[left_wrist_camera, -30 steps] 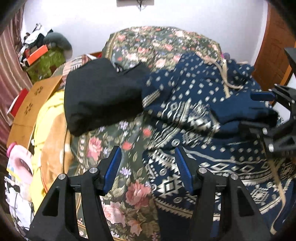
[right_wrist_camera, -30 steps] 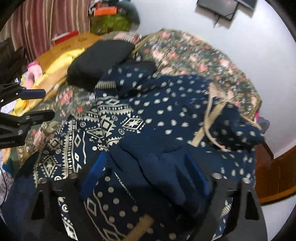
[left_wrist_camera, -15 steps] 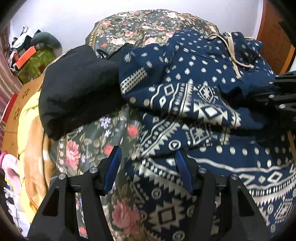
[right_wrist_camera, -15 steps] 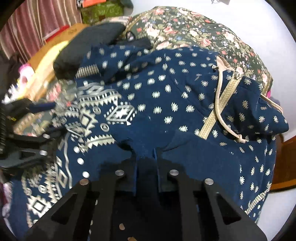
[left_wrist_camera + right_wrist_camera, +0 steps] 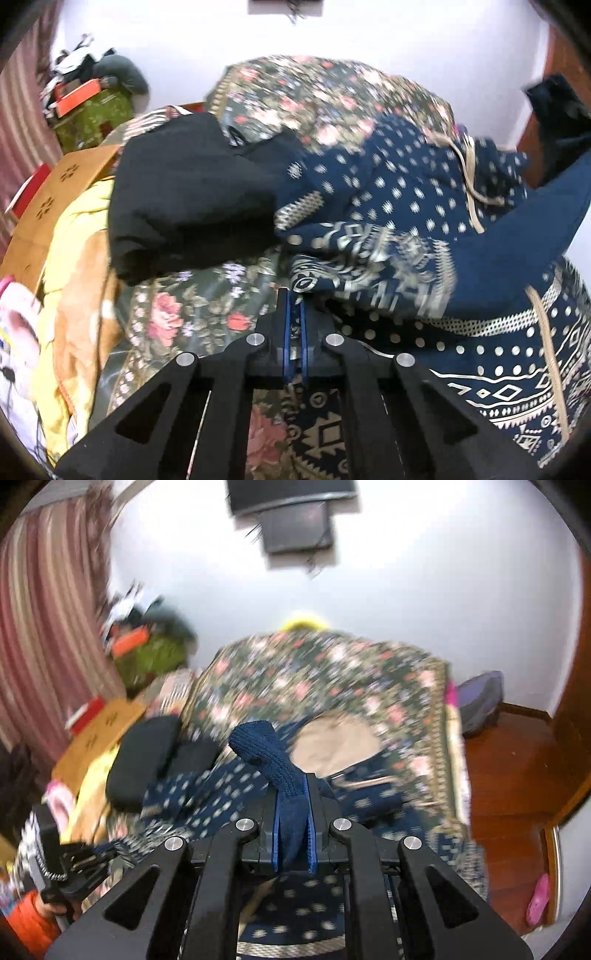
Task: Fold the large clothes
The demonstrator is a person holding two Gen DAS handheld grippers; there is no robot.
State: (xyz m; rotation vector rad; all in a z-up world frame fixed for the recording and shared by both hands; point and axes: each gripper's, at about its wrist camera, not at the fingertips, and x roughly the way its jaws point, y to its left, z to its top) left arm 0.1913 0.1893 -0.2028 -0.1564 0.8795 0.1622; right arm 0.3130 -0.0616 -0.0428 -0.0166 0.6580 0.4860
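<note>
Left wrist view, floral bedspread (image 5: 177,314) against white wall (image 5: 369,33), left gripper (image 5: 293,314) clenched on navy patterned garment (image 5: 388,206), right gripper (image 5: 291,812) pinching its ribbed cuff (image 5: 266,753), striped curtain (image 5: 40,627).

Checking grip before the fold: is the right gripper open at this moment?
No, the right gripper is shut on the navy garment's ribbed cuff.

Hoodie (image 5: 388,192) on bed (image 5: 207,306), beside black garment (image 5: 192,199).

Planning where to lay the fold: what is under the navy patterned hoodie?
The floral bedspread shows beneath the navy hoodie; anything else under it is covered.
</note>
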